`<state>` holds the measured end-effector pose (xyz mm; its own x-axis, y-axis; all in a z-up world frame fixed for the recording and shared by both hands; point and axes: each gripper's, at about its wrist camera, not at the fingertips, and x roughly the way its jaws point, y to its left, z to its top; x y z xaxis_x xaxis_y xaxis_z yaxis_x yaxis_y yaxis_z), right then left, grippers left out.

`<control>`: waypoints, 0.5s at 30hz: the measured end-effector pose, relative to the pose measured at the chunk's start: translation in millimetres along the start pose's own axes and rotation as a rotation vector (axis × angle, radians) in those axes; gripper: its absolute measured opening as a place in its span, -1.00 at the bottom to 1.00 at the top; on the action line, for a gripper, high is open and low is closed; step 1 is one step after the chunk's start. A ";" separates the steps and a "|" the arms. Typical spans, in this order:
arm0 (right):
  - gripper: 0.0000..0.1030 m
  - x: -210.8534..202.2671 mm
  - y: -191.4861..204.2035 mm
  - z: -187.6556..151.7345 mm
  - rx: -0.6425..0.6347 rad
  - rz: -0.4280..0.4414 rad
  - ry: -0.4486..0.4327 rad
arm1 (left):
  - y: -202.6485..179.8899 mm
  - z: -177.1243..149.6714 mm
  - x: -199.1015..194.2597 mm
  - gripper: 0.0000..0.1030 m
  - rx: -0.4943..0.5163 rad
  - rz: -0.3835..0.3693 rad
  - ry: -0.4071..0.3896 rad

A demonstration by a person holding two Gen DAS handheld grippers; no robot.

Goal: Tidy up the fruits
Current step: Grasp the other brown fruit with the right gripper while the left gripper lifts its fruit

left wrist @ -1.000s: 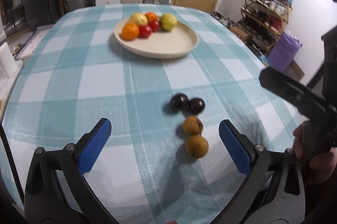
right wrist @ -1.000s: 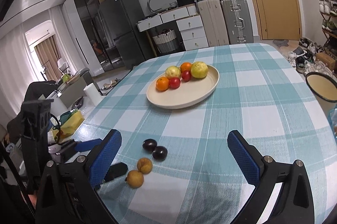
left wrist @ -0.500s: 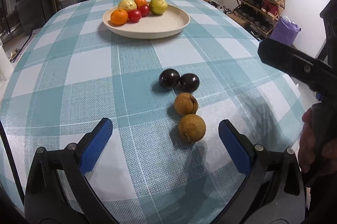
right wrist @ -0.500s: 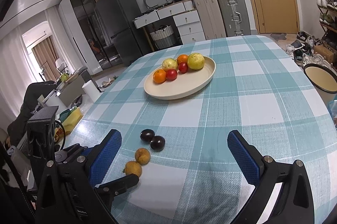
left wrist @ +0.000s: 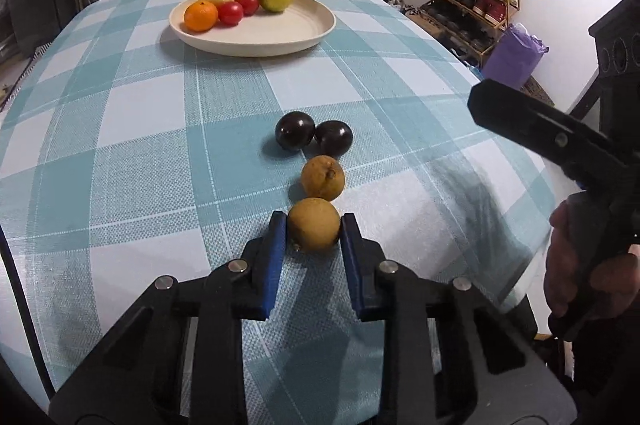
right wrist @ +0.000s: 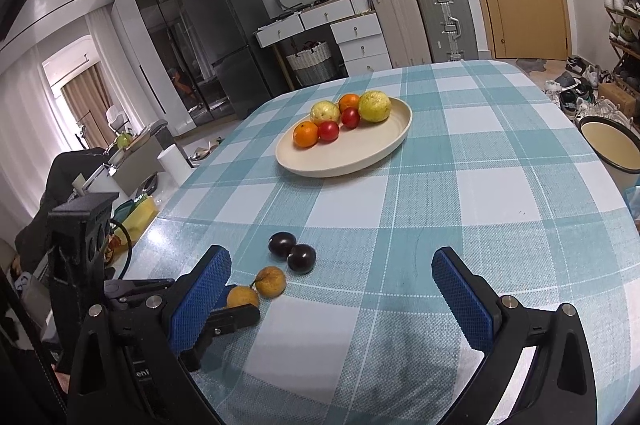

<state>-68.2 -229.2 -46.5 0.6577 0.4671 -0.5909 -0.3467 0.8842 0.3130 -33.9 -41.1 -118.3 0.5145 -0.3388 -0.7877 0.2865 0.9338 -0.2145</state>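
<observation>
Blue pads of the left gripper [left wrist: 313, 237] press both sides of the nearest brown fruit [left wrist: 314, 229], which sits on the checked tablecloth [left wrist: 120, 153] at the near end of a short line of loose fruit; half a second ago these jaws stood wide apart with the fruit lying untouched ahead of them. Just beyond it lies a second brown fruit [left wrist: 322, 178], close but apart, and past that two dark plums [left wrist: 314, 135] touch one another. Far up the table the cream plate [left wrist: 280, 37] holds an orange, two red fruits, a second orange and two yellow-green ones along its far rim. At the right edge a hand [left wrist: 588, 265] grips the black handle of the other tool. From the right wrist, the right gripper [right wrist: 330, 301] hangs above the cloth with its jaws spread wide and nothing between them, much as it did before. Behind its left pad the left gripper [right wrist: 236, 305] shows closed round the brown fruit [right wrist: 242, 296], whereas earlier that fruit lay free. The plums [right wrist: 292, 251] and the plate [right wrist: 360, 153] lie farther out, well apart from it.
</observation>
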 end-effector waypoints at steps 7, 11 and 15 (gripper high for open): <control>0.99 5.3 3.0 -4.4 0.020 0.019 0.041 | 6.2 -0.3 -15.9 -0.53 -0.005 -0.007 -0.030; 0.99 8.1 9.5 -8.1 0.011 0.026 0.060 | 17.2 -1.6 -22.9 -0.53 -0.037 0.000 -0.041; 0.99 13.9 18.6 -13.6 -0.002 0.031 0.080 | 30.8 -2.5 -32.3 -0.53 -0.070 0.010 -0.054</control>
<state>-74.6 -206.3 -59.0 0.5912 0.4930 -0.6383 -0.3677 0.8691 0.3308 -43.7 -1.2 -100.9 0.5605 -0.3333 -0.7581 0.2249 0.9423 -0.2480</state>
